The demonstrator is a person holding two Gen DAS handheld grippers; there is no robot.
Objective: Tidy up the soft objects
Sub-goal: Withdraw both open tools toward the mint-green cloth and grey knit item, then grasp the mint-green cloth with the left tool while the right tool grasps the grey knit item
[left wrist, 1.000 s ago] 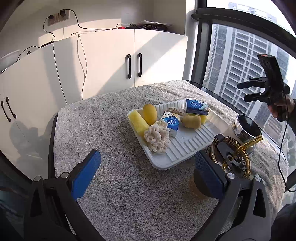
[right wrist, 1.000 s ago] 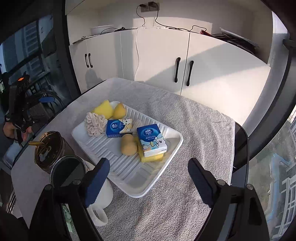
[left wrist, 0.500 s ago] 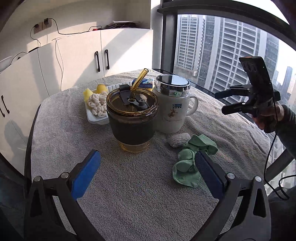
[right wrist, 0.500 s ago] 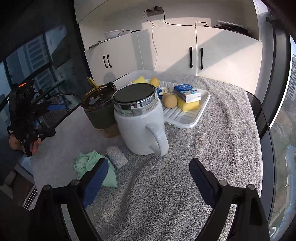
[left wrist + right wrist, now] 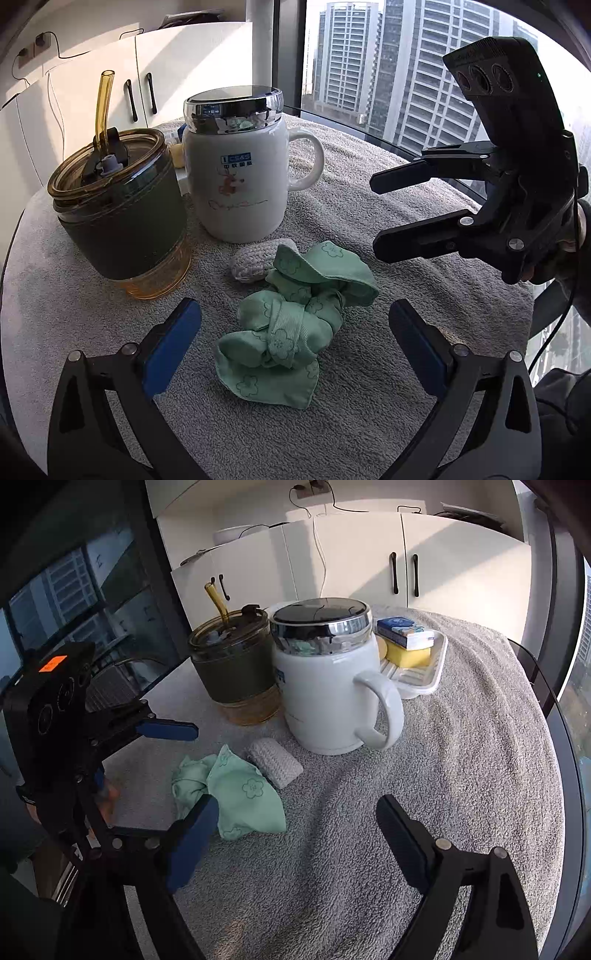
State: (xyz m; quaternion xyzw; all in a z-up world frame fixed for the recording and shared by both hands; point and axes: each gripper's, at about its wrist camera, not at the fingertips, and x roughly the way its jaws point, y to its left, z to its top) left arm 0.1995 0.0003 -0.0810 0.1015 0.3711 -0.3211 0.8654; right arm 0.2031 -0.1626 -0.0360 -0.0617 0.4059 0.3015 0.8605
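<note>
Our left hand-held gripper (image 5: 294, 341) hangs tilted down over the table (image 5: 424, 258) with its blue pads spread wide and nothing between them that they press on. The crumpled green cloth (image 5: 291, 317) lies straight ahead, centred in the gap and just beyond the tips. The bundle runs lengthwise away from us, from a flat corner nearest the pads to a folded flap at the far end, which touches a small grey knitted pad (image 5: 251, 260) (probably another soft item). Behind these stand a white mug (image 5: 236, 184) and a green-sleeved tumbler (image 5: 122, 218), both close.

Our right hand-held gripper (image 5: 297, 843) is also apart, its jaws closing slightly on empty air. From there the cloth (image 5: 240, 794) sits off towards its left finger rather than in line.

So we judge the left the nearer and better aligned: a short push forward and down should bring the pads astride the cloth's narrow middle, across its long axis.
</note>
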